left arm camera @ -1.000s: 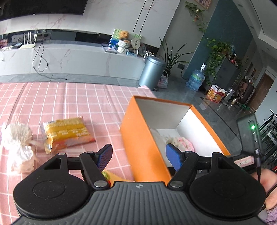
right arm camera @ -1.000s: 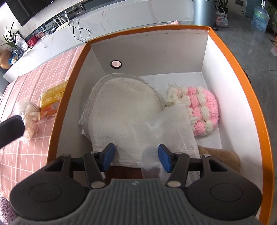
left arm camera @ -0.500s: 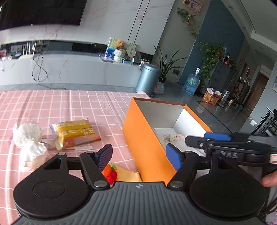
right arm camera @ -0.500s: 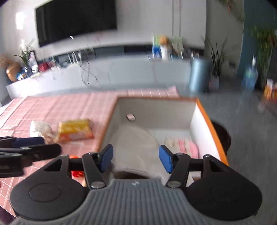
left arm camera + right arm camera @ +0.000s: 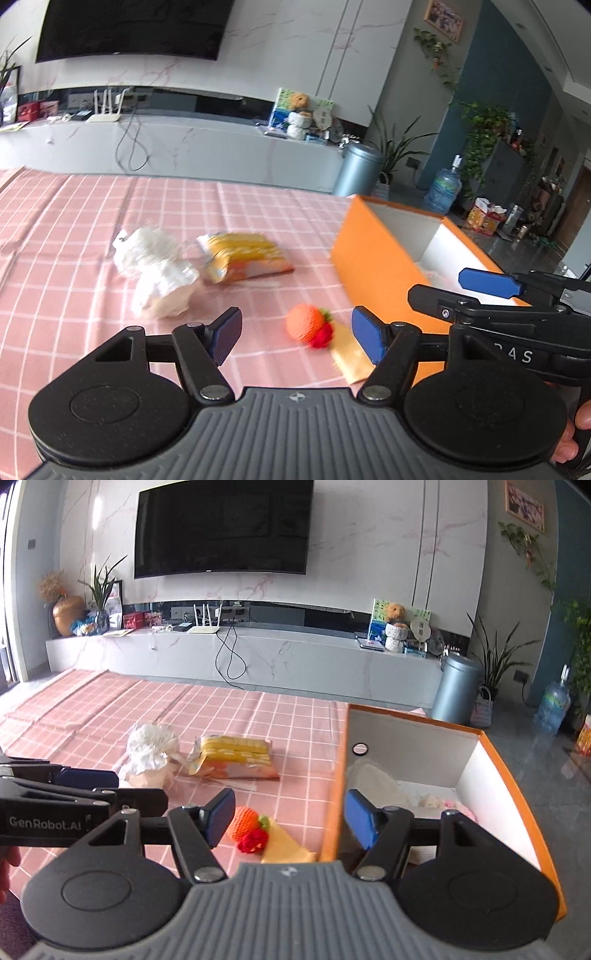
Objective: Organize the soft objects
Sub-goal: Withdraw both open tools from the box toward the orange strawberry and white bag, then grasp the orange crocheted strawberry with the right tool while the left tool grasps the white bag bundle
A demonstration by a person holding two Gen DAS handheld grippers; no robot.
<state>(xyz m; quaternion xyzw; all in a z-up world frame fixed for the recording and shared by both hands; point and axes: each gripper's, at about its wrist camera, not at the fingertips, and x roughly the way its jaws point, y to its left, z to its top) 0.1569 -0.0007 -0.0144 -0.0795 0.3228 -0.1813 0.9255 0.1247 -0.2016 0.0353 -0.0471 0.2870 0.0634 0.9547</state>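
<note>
pink checked tablecloth point(image 5: 74, 295) in a living room, television point(image 5: 221, 528) on the marble wall.
left gripper point(image 5: 295, 334) and right gripper point(image 5: 290, 812) both spread, empty; knitted orange toy point(image 5: 304, 326) lies beside the orange box point(image 5: 373, 266).

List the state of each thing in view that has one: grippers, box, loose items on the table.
left gripper: open, empty, above the cloth
right gripper: open, empty
orange box: open-topped, upright, soft items inside
white bundle: on the cloth, outside the box
yellow packet: lying flat, outside the box
knitted orange: on the cloth beside the box, untouched
trash can: lid shut
TV: off
</note>
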